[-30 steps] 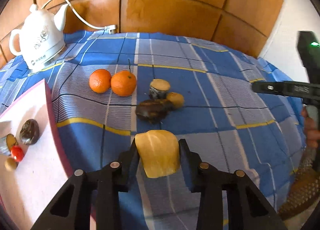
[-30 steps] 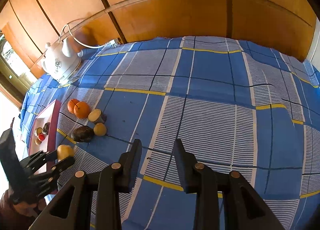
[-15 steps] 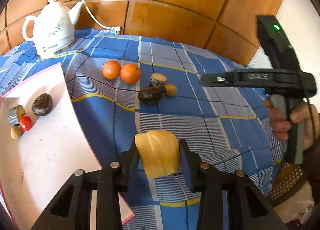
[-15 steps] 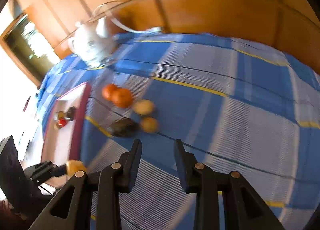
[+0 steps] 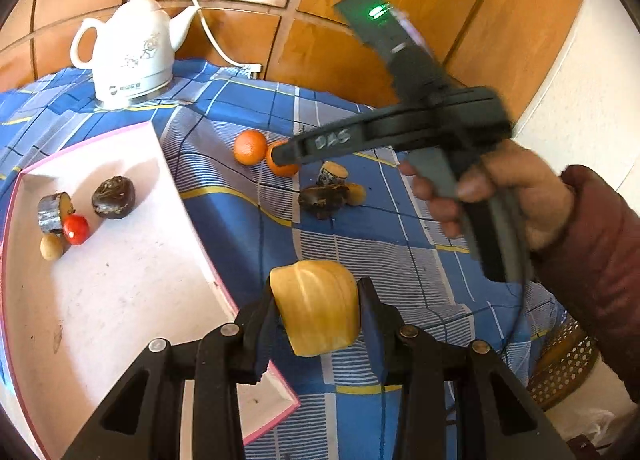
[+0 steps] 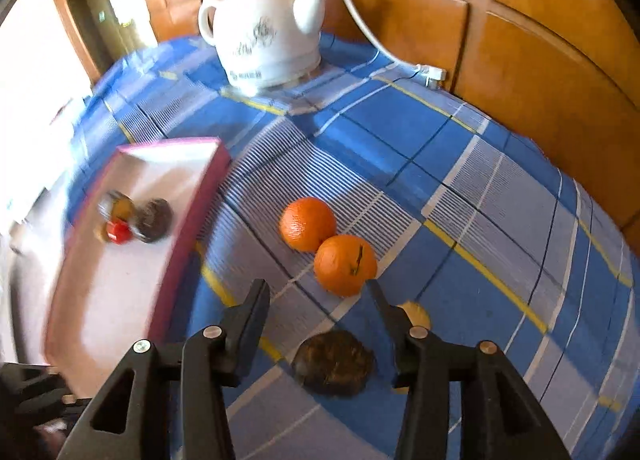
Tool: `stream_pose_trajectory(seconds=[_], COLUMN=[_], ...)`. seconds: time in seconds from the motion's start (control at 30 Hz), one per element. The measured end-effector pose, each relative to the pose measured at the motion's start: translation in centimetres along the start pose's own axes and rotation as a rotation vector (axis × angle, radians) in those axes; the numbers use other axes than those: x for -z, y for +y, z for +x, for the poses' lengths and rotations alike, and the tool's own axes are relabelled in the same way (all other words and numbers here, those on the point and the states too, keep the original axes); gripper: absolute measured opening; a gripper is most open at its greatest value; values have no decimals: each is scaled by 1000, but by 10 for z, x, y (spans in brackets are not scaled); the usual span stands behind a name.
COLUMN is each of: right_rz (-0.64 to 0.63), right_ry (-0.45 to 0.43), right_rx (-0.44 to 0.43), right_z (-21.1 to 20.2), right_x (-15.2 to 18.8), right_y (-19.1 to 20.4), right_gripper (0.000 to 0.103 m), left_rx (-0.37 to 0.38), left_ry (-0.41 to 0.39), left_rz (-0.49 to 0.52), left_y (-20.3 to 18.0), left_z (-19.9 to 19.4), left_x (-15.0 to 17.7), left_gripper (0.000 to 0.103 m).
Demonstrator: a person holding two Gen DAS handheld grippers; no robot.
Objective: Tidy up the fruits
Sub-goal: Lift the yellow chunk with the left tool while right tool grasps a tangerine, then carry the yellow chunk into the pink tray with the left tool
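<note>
Where right gripper [image 5: 282, 153] reaches, one orange [image 5: 285, 168] hides

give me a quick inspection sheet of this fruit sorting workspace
surface: blue plaid cloth covering the table
job's things: pink-rimmed tray holding four small pieces; two oranges, a dark fruit and small pieces on the cloth
clutter: white kettle
grippers: left gripper shut on a yellow fruit piece; right gripper opening, nothing gripped
cables: white kettle cord running to a plug
surroundings: wooden panels
</note>
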State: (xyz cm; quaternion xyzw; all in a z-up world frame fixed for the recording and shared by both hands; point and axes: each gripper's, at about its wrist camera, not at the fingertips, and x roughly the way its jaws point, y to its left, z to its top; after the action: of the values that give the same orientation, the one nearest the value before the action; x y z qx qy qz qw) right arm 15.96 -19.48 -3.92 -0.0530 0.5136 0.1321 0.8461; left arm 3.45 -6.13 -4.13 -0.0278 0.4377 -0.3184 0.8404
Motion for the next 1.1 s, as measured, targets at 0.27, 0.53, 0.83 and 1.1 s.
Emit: stream_pose_trajectory(seconds=[0.27,0.53,0.83,1.1], right_rz=[22,9,85,152], right_ry=[40,-35,-133,-56], right_rx=[88,98,5,-16], right_z=[34,5,-61,-54], right_x=[-10,4,44,102], right_y=[-13,-3,6,7], right_gripper=[40,38,38,38], left_rx=[-2,-10,-50,-164], left_ry=[-1,-9,-50,-67], left_rz=[-27,-26,-56,-134], left_y=[8,6,19,47], left_z=[-2,-6,-25,-41], left_x=[2,2,3,8], left_gripper=[38,38,38,38])
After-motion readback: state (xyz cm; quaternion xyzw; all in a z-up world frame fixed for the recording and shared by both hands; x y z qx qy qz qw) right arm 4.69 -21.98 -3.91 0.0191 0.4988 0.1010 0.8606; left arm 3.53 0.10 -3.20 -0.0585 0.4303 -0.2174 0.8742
